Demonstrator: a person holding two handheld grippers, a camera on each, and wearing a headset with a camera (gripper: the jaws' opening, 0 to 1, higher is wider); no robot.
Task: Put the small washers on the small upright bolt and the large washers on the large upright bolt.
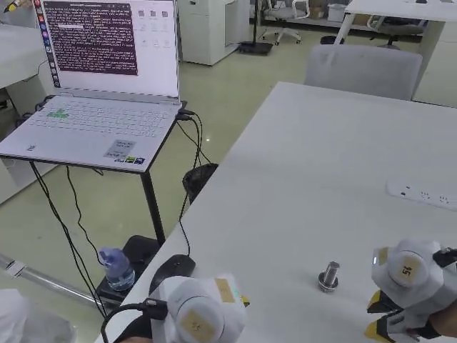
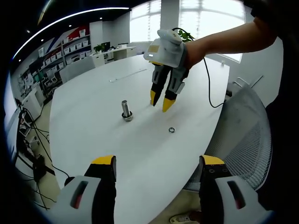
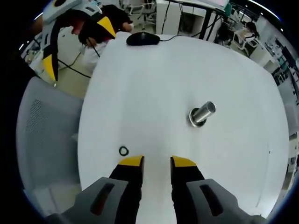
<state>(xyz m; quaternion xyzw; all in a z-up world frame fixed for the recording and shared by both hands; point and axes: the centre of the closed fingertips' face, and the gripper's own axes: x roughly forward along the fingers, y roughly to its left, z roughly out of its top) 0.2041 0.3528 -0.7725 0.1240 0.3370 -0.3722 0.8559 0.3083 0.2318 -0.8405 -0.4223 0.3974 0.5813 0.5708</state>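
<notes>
We look down on an office with a pale floor and a long white table (image 1: 321, 164). Left of the table, an open laptop (image 1: 100, 121) sits on a black stand, and a water bottle (image 1: 116, 268) stands on the floor below it. A grey chair (image 1: 364, 68) is at the table's far end, a power strip (image 1: 421, 193) lies on the right of the tabletop, and a dark mouse (image 1: 171, 268) rests at the table's near left corner.

The bolt (image 1: 328, 276) stands on the bare table near our edge. Its wide head is flat on the surface and its shank points straight up, so the long axis is vertical. We cannot read its size class.

One small dark washer (image 3: 123, 150) lies flat on the table, well apart from the bolt and nearer the table edge.

The left gripper (image 2: 159, 161) hovers over the near left corner beside the mouse. Its yellow-tipped fingers (image 2: 105, 161) are spread wide and hold nothing.

The right gripper (image 3: 157, 162) hangs above the table to the right of the bolt, tips pointing down at the surface. Its fingers (image 3: 131, 162) stand close together with a slim gap between them, and nothing is gripped. In the right gripper view the washer sits just beside the left fingertip, and the bolt is farther off to the right.
</notes>
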